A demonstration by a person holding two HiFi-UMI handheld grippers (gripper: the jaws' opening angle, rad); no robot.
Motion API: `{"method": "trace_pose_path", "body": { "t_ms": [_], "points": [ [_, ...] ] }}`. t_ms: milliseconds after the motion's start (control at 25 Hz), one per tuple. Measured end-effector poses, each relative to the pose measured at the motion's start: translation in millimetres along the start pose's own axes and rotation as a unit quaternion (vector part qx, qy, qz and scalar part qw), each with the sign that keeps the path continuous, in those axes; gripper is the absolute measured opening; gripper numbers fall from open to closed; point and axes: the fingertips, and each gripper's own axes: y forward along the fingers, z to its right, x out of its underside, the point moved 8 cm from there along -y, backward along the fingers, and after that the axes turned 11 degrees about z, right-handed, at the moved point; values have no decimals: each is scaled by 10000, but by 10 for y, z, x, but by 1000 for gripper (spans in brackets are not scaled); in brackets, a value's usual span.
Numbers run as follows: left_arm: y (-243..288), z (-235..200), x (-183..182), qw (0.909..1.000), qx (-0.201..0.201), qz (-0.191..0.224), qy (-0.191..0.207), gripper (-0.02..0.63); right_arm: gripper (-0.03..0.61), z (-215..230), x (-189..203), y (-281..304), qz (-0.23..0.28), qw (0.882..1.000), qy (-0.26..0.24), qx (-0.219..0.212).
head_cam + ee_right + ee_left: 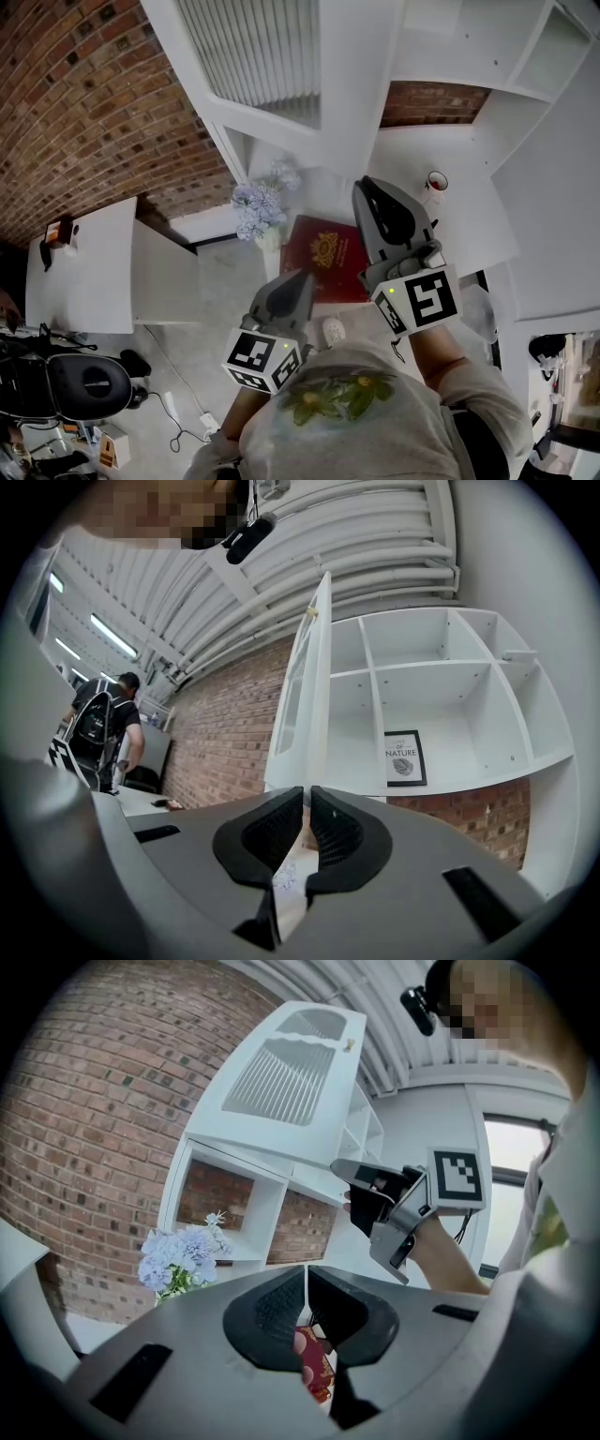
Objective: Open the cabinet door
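Left tool: jaws pressed together, nothing between. Sits well below cabinet door, close to my body. Right tool: jaws likewise together, empty, near door's lower edge, not touching it. Door stands swung out from white shelves, seen edge-on in right gripper view. Framed print on shelf right of door. Blue flowers below door. Red book beside them, on tabletop below door.
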Motion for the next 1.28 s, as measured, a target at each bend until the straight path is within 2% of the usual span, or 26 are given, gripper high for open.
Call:
{"method": "trace_pose_path", "body": {
  "t_ms": [840, 1280],
  "points": [
    [-262, 20, -23, 9999, -144, 11, 31, 20, 32, -466, -140, -179, 121, 9981, 139, -590],
    [-470, -4, -53, 9994, -344, 88, 60, 20, 31, -724, -192, -223, 185, 9956, 184, -897]
  ]
}}
